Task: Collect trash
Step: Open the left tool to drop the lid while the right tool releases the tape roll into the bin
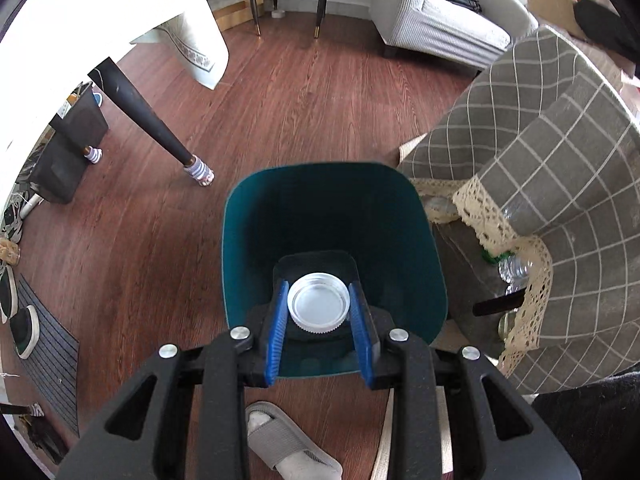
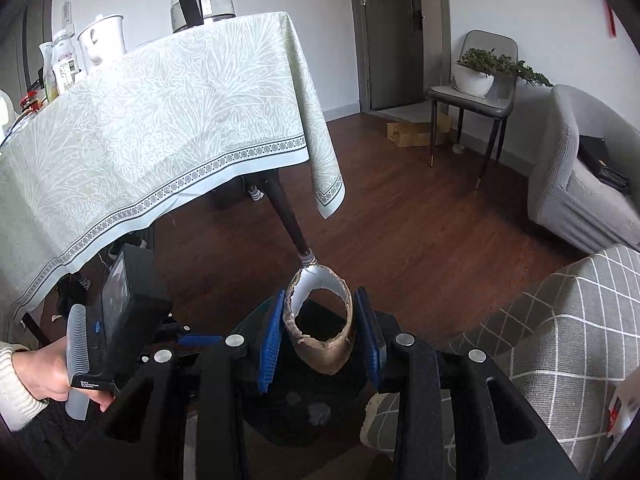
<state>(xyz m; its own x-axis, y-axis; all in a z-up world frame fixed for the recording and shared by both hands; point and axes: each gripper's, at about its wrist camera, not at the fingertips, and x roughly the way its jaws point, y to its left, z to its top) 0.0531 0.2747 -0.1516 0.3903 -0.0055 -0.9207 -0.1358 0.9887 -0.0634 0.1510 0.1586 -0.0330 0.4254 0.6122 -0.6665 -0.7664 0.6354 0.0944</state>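
Left wrist view: the left claw [image 1: 319, 312] points steeply down, its blue pads closed on a white screw-top lid [image 1: 319, 309] seen from its hollow side, one pad touching each edge of the rim. The lid hangs directly above the open mouth of a teal waste bin [image 1: 240, 248] that stands on the wooden floor [image 1: 160, 240], just beside a grey checked, lace-edged cover [image 1: 560, 184]. A black table leg [image 1: 152, 120] with a striped sock at its foot stands well apart, up and to the left. Right wrist view: the right claw [image 2: 320, 332] grips a torn brown cardboard tube [image 2: 320, 344], silver-lined inside, its open end facing away from the camera and its sides pressed between the two blue pads. The person's left hand [image 2: 44, 376] holds the other device beside a table under a pale green tablecloth [image 2: 160, 120].
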